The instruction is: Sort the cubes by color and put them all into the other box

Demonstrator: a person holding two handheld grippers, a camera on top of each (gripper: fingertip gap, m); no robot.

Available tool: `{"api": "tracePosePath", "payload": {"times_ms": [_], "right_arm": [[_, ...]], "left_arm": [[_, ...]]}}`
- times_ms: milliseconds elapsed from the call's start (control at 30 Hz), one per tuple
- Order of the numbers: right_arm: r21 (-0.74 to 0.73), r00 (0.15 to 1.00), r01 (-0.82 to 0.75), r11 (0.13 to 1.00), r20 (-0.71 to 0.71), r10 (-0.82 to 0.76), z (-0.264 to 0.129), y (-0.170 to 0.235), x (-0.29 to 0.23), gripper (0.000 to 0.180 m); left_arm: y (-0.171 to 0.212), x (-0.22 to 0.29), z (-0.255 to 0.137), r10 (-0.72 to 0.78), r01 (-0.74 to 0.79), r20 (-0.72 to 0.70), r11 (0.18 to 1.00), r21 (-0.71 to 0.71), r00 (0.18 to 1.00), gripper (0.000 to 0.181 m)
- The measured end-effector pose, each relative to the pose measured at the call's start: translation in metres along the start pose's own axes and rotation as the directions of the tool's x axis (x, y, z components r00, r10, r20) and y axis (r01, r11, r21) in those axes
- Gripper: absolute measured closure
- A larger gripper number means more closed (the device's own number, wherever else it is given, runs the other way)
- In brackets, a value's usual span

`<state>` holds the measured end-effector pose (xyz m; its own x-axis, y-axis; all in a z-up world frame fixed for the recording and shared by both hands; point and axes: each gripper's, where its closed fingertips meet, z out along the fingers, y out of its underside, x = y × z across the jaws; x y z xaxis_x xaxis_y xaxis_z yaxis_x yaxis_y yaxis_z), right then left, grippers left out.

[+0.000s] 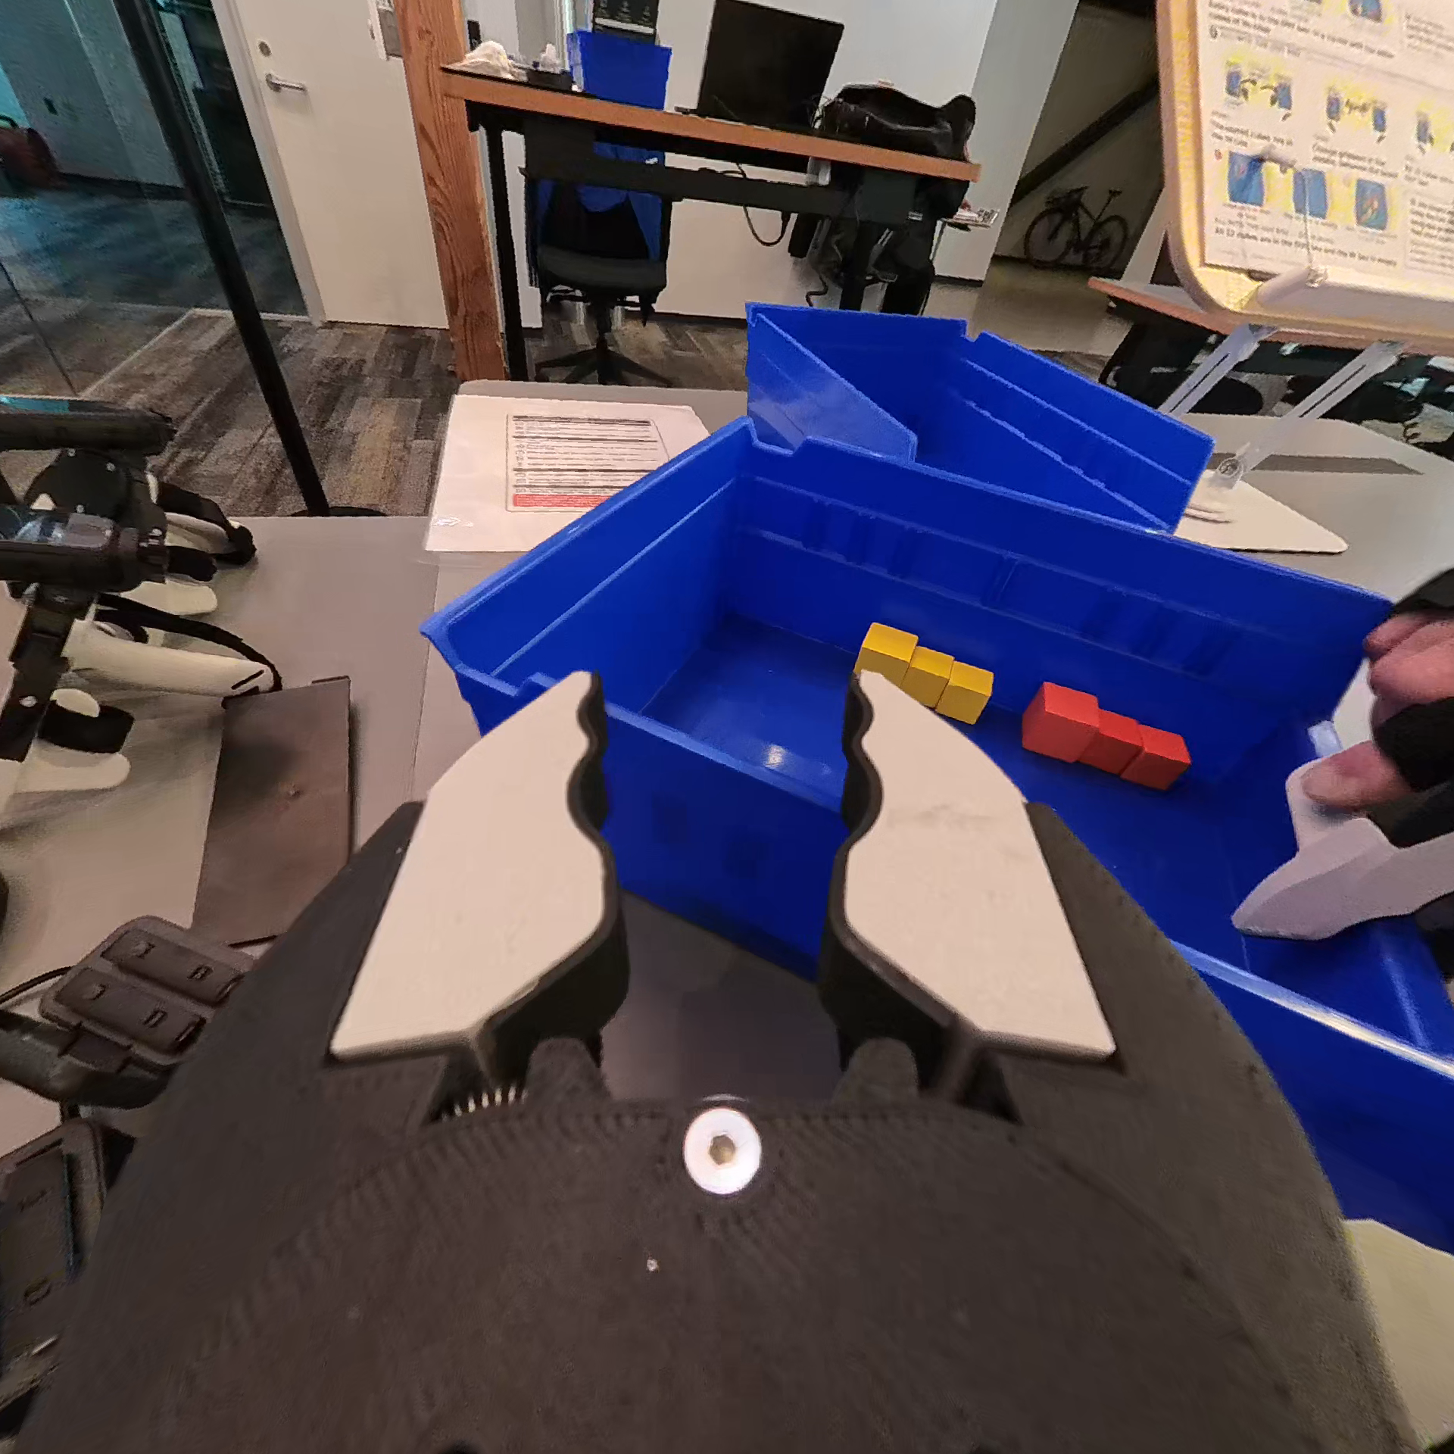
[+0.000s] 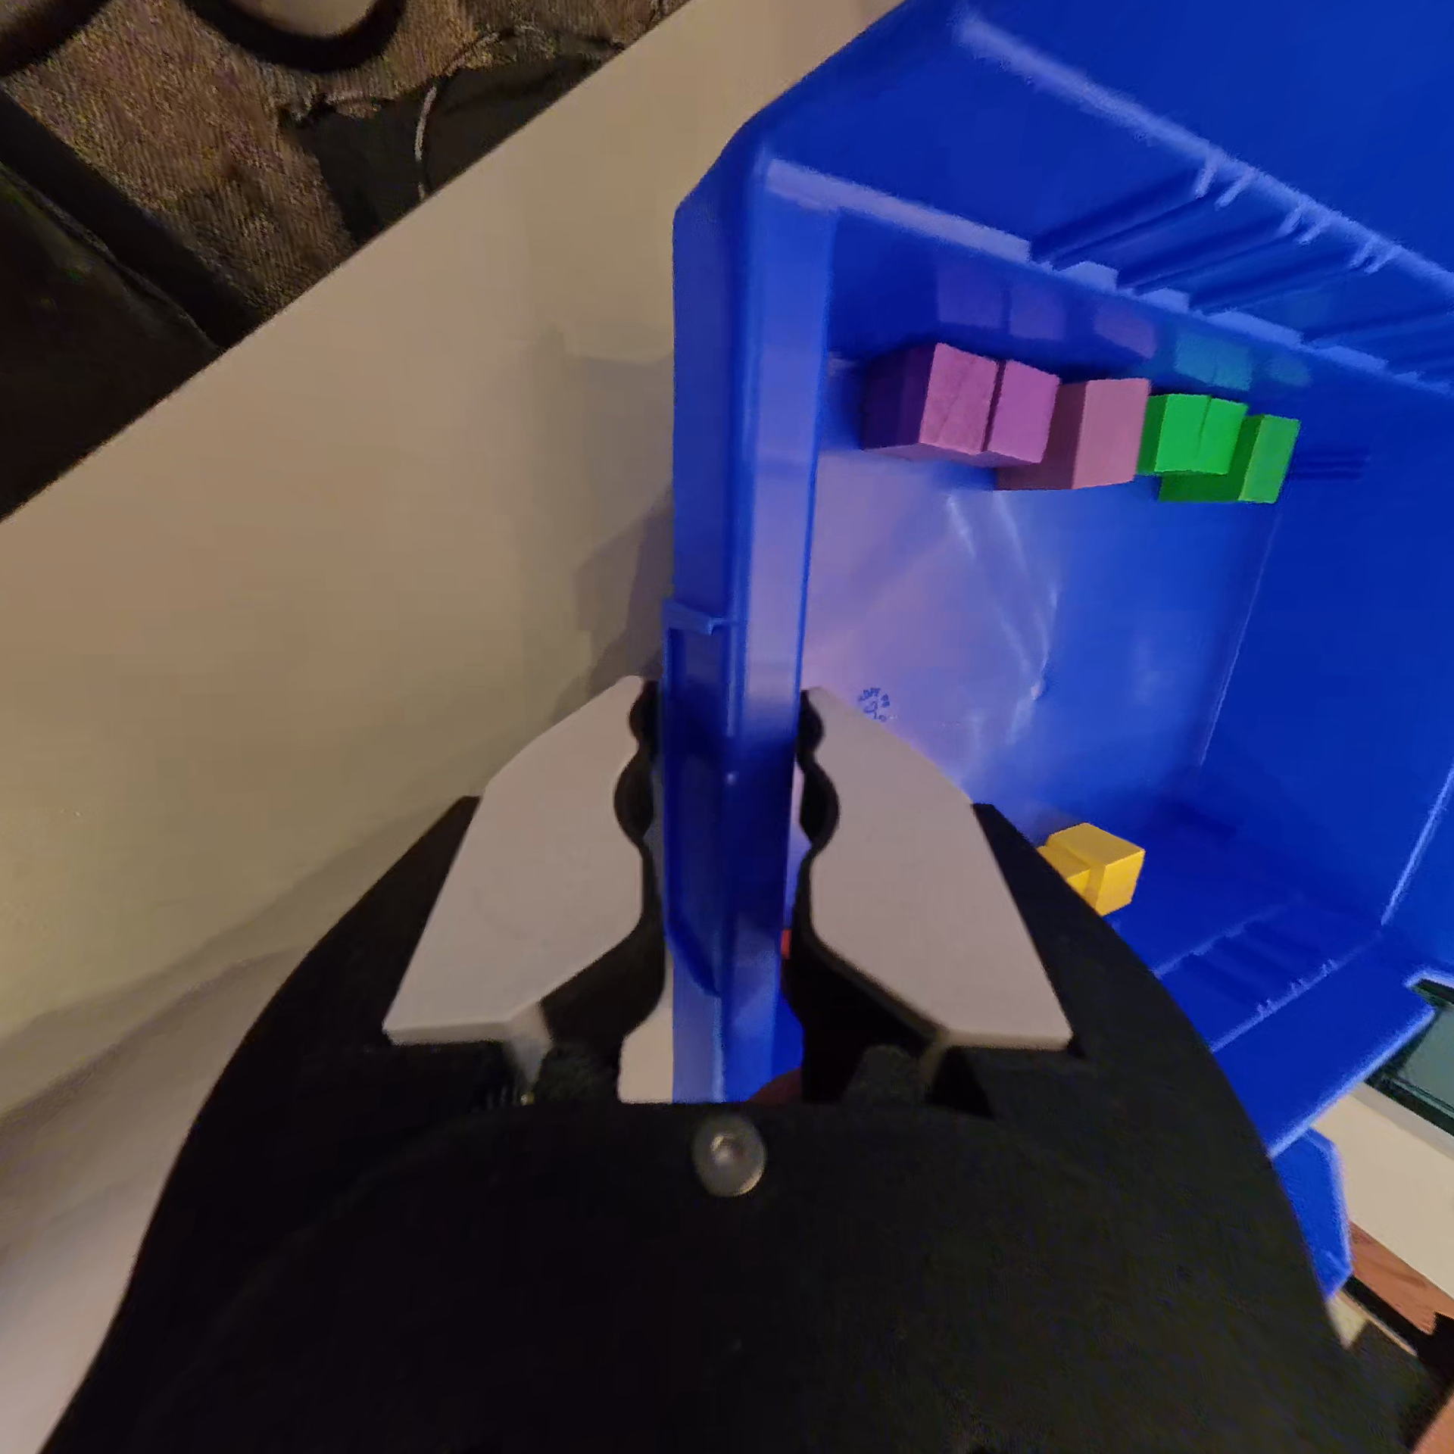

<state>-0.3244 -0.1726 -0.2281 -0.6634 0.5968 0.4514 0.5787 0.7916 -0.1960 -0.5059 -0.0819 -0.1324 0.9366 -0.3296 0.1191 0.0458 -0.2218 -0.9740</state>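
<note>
Sorting is looking nearly done: yellow cubes (image 1: 928,673), red cubes (image 1: 1101,736), purple cubes (image 2: 999,417) and green cubes (image 2: 1215,448) are sitting grouped mid-frame inside the blue box (image 1: 551,621); right gripper (image 2: 724,787) is clamping its wall, left gripper (image 1: 724,755) is hanging spread apart, empty

The left wrist view is bright and evenly lit from overhead, with a small white glint on the floor of the blue box (image 1: 787,755) and strong wide-angle bending of the wooden post (image 1: 448,189) and the instruction board (image 1: 1306,142) toward the edges. The right wrist view is dimmer and warmer, its black gripper body nearly lost in shadow. There, motion blur smears the box rim (image 2: 1180,181), pale glare streaks the box floor, and soft shadow falls on the white table (image 2: 315,551).
</note>
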Motion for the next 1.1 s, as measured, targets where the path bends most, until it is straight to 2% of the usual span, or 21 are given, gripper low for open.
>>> {"api": "tracePosePath", "payload": {"times_ms": [133, 233, 333, 400, 567, 700, 833, 967, 1100], "right_arm": [[0.085, 0.996, -0.038, 0.996, -0.082, 0.045, -0.027, -0.005, 0.010, 0.127], [0.152, 0.979, -0.085, 0.985, -0.171, 0.111, -0.068, 0.009, 0.027, 0.130], [0.181, 0.930, -0.219, 0.959, -0.258, 0.261, -0.103, 0.055, 0.060, 0.131], [0.148, 0.886, -0.329, 0.933, -0.293, 0.359, -0.111, 0.096, 0.082, 0.130], [-0.017, 0.828, -0.494, 0.869, -0.314, 0.465, -0.086, 0.173, 0.111, 0.129], [-0.121, 0.815, -0.558, 0.821, -0.265, 0.515, -0.054, 0.200, 0.118, 0.128], [-0.252, 0.792, -0.609, 0.752, -0.156, 0.590, -0.020, 0.222, 0.110, 0.127], [-0.355, 0.799, -0.589, 0.726, -0.118, 0.590, -0.004, 0.235, 0.103, 0.149], [-0.405, 0.816, -0.554, 0.727, -0.094, 0.570, 0.002, 0.242, 0.099, 0.150]], "left_arm": [[-0.005, 0.002, -0.009, 0.027, -0.028, 0.030, 0.999, 0.031, 0.999, 0.118], [-0.002, 0.009, -0.016, 0.004, -0.004, 0.030, 1.000, 0.026, 1.000, 0.112], [-0.003, 0.019, -0.027, -0.003, 0.000, 0.046, 0.998, 0.063, 0.999, 0.112], [0.001, 0.028, -0.030, -0.009, 0.006, 0.039, 0.998, 0.068, 0.999, 0.112], [0.011, 0.035, -0.028, -0.006, 0.001, 0.065, 0.998, 0.065, 0.998, 0.108], [0.013, 0.036, -0.028, -0.036, 0.032, 0.054, 0.997, 0.068, 0.998, 0.107], [0.014, 0.037, -0.028, -0.039, 0.036, 0.046, 0.997, 0.069, 0.998, 0.107], [0.017, 0.038, -0.026, -0.047, 0.045, 0.032, 0.997, 0.065, 0.998, 0.107], [0.020, 0.039, -0.023, -0.052, 0.051, 0.020, 0.997, 0.063, 0.998, 0.107]]}}
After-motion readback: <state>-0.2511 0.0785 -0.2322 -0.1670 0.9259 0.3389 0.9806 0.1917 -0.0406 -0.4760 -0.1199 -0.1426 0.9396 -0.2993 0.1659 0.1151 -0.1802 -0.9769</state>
